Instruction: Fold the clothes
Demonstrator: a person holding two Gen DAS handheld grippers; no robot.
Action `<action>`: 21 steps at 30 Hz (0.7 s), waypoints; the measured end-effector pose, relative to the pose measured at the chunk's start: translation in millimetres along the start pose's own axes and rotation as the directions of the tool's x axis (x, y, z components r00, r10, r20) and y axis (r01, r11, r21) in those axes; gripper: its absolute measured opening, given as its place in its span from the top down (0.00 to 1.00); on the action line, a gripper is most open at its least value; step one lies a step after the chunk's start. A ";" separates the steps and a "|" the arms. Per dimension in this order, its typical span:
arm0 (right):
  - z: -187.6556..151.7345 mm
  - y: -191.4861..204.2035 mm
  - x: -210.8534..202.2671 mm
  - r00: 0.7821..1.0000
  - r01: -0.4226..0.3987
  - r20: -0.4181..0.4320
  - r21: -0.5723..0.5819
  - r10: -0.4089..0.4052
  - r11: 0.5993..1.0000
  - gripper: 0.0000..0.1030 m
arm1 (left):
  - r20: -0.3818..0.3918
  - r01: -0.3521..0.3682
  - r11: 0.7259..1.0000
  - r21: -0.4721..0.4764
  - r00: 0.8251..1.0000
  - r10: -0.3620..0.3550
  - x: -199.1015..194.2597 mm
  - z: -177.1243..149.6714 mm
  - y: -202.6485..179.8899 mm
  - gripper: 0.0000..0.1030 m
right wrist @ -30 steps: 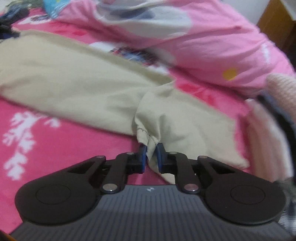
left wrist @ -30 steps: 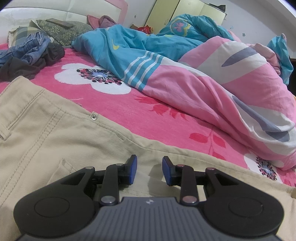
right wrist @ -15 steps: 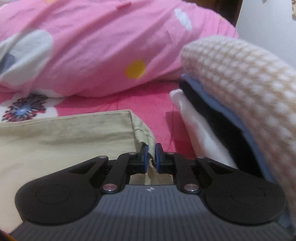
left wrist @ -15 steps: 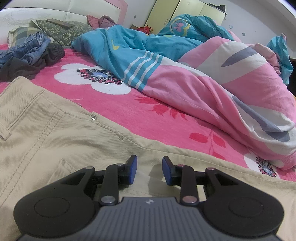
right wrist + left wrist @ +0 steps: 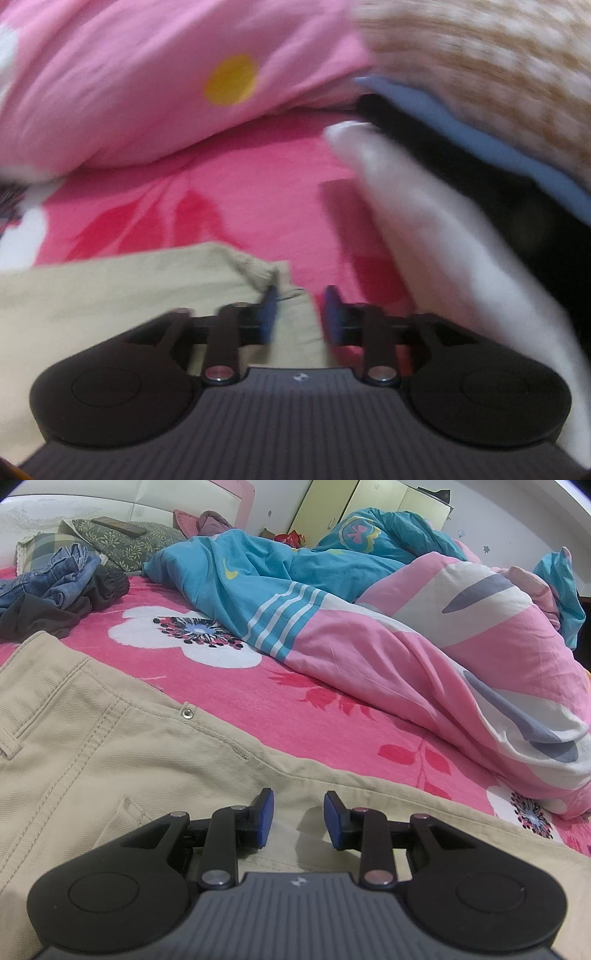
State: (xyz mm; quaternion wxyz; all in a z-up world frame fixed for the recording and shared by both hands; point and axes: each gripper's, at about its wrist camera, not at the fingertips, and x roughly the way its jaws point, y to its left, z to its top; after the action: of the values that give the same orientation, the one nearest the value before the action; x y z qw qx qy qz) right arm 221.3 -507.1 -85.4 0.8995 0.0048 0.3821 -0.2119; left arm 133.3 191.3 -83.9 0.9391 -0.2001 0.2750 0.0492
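I have the beige trousers (image 5: 110,746) spread flat on the bed (image 5: 332,720), and my left tongs (image 5: 295,819) hover parted and empty over the hip area, I think ready to pin the waist end. My right tongs (image 5: 297,314) sit at the trouser-leg hem (image 5: 284,295) beside a stack of folded clothes (image 5: 461,206). Half a second ago they pinched that hem; they have just been opening, and the cloth lies loose between the pads, released.
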 end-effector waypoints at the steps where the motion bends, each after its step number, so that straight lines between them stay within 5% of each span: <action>1: 0.1 -1.7 1.0 1.000 0.008 0.005 0.015 -0.008 1.000 0.60 | 0.000 0.000 1.000 0.000 1.000 0.000 -0.1 0.0 0.1 0.70; 11: 8.8 -11.2 12.1 0.999 0.053 0.005 0.148 -0.054 0.988 0.55 | -0.001 0.007 1.000 -0.009 1.000 -0.007 -0.2 0.4 1.1 0.70; 15: 16.0 -0.9 11.6 0.990 0.138 -0.028 0.140 -0.135 0.980 0.56 | -0.002 0.007 1.000 -0.010 1.000 -0.007 -0.1 0.7 1.1 0.70; 21: -0.3 41.0 -30.4 0.977 0.149 0.147 0.031 -0.152 0.988 0.59 | -0.004 0.012 1.000 -0.018 1.000 -0.012 -0.3 1.0 2.6 0.70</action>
State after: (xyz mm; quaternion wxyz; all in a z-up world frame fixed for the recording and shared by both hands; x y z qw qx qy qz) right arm 218.1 -458.2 -70.9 0.9068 -0.0310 0.3112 -0.2829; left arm 133.0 194.0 -83.8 0.9370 -0.2102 0.2753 0.0455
